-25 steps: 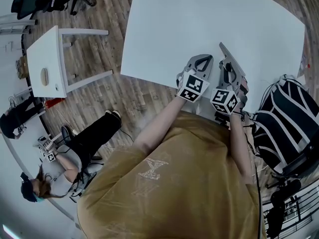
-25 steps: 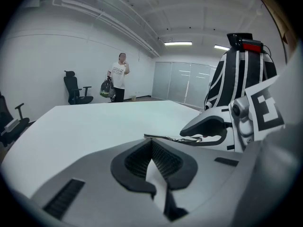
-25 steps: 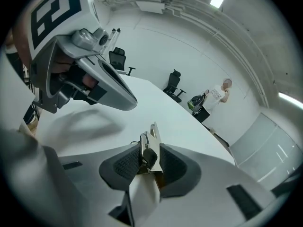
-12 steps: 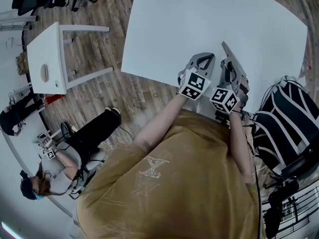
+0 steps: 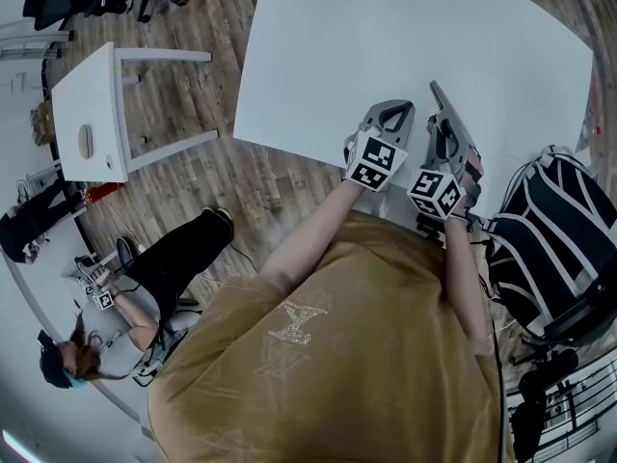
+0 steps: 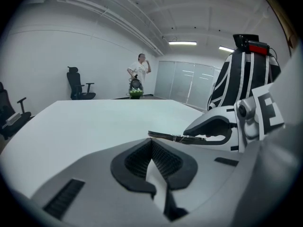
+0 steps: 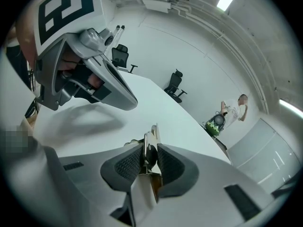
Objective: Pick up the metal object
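Note:
A thin flat metal object (image 7: 152,138) stands on edge between the pads of my right gripper (image 7: 150,152), which is shut on it; its jaws have just been closing around it. In the head view the metal object (image 5: 437,95) pokes out past the right gripper (image 5: 447,123) over the white table (image 5: 386,37). From the left gripper view the same strip (image 6: 175,137) juts from the right gripper (image 6: 196,132). My left gripper (image 6: 152,148) sits close beside it, shut with nothing between its pads; the head view shows the left gripper (image 5: 389,116) near the table's front edge.
A black-and-white backpack (image 5: 554,239) stands right of the table. A small white side table (image 5: 87,114) is at the left. One person sits on the floor (image 5: 145,287). Another person (image 6: 139,72) stands at the far wall, near an office chair (image 6: 78,84).
Both grippers stay where they were over the table's front edge. The person sitting on the floor has shifted a little.

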`<state>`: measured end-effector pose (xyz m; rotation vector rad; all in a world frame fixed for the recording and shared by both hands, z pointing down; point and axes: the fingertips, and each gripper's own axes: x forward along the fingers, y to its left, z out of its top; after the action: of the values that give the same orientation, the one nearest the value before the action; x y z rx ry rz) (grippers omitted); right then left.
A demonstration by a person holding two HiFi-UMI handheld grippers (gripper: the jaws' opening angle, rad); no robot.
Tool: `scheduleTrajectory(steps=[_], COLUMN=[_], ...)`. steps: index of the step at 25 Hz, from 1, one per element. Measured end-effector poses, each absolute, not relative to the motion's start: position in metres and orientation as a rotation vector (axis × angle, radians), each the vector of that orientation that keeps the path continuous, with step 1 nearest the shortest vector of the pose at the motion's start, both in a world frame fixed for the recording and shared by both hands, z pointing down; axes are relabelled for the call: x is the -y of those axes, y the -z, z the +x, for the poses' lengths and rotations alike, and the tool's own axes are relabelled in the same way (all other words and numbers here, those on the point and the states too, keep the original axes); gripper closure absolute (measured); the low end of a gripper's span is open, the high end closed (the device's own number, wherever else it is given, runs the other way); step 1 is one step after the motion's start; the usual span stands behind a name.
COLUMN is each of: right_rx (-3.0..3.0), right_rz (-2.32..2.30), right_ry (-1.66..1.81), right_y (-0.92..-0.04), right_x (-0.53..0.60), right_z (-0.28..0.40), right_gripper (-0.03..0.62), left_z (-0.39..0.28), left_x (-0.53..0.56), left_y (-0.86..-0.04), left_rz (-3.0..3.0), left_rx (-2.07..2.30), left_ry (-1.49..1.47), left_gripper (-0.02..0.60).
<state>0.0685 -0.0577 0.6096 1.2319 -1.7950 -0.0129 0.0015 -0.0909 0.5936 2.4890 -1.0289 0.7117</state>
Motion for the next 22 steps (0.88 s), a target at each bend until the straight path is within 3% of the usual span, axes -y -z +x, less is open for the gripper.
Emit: scheduleTrajectory(steps=[22], right_rx=[1.829], right_rz=[1.371], right_ry=[-0.030], right_y=[-0.572], right_x=[0.058], right_z=[0.091], right_gripper=[0.505], left_z=[0.009], left_x=[0.091], left_y=[-0.577], left_rz=[2.502], left_rx=[1.045], left_ry=[-0.662], left_gripper=[0.578])
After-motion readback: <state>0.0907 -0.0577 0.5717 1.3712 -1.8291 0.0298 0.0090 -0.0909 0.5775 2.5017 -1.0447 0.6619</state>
